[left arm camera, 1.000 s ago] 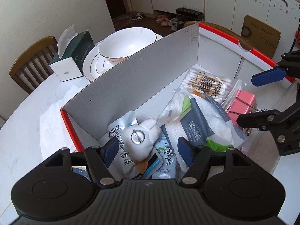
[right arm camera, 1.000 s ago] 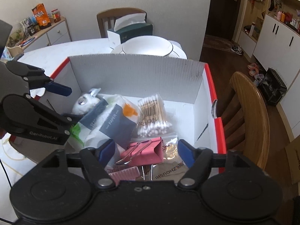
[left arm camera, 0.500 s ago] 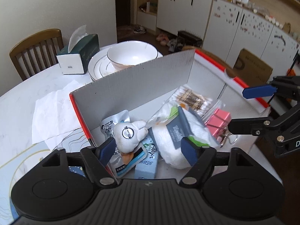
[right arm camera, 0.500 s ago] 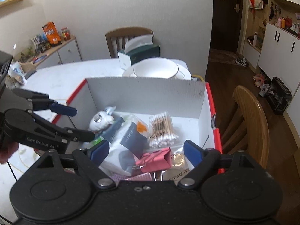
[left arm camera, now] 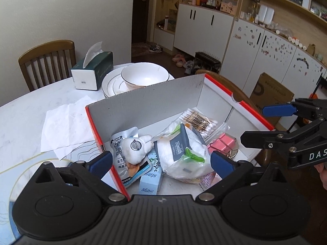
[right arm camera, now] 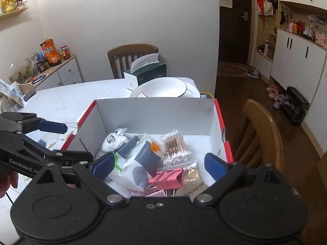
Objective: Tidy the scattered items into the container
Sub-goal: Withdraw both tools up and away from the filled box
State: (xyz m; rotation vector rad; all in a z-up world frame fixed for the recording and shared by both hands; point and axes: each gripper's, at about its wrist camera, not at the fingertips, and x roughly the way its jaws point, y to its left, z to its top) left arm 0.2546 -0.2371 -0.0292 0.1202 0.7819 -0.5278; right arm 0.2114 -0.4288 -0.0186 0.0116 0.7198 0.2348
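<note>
A red-rimmed white cardboard box (left arm camera: pixel 147 104) (right arm camera: pixel 155 112) stands on the white table. Inside lie a white plush toy (left arm camera: pixel 136 148) (right arm camera: pixel 112 141), a tissue pack (left arm camera: pixel 181 153) (right arm camera: pixel 141 159), a bag of cotton swabs (left arm camera: pixel 199 121) (right arm camera: pixel 174 149), pink binder clips (left arm camera: pixel 221 143) (right arm camera: pixel 169 178), a snack pouch (left arm camera: pixel 122 145) and a small blue box (left arm camera: pixel 150 180). My left gripper (left arm camera: pixel 161 162) is open and empty above the box's near edge. My right gripper (right arm camera: pixel 159 163) is open and empty above the box's other side; it also shows in the left wrist view (left arm camera: pixel 263 123).
A green tissue box (left arm camera: pixel 93 70) (right arm camera: pixel 146 76), a white bowl on plates (left arm camera: pixel 145 77) (right arm camera: pixel 164 88) and loose white paper (left arm camera: pixel 63 128) lie on the table beyond the box. Wooden chairs (left arm camera: pixel 48 61) (right arm camera: pixel 261 134) stand at the table's edges.
Both grippers have risen and pulled back from the box, open and empty throughout. The box's contents have not moved.
</note>
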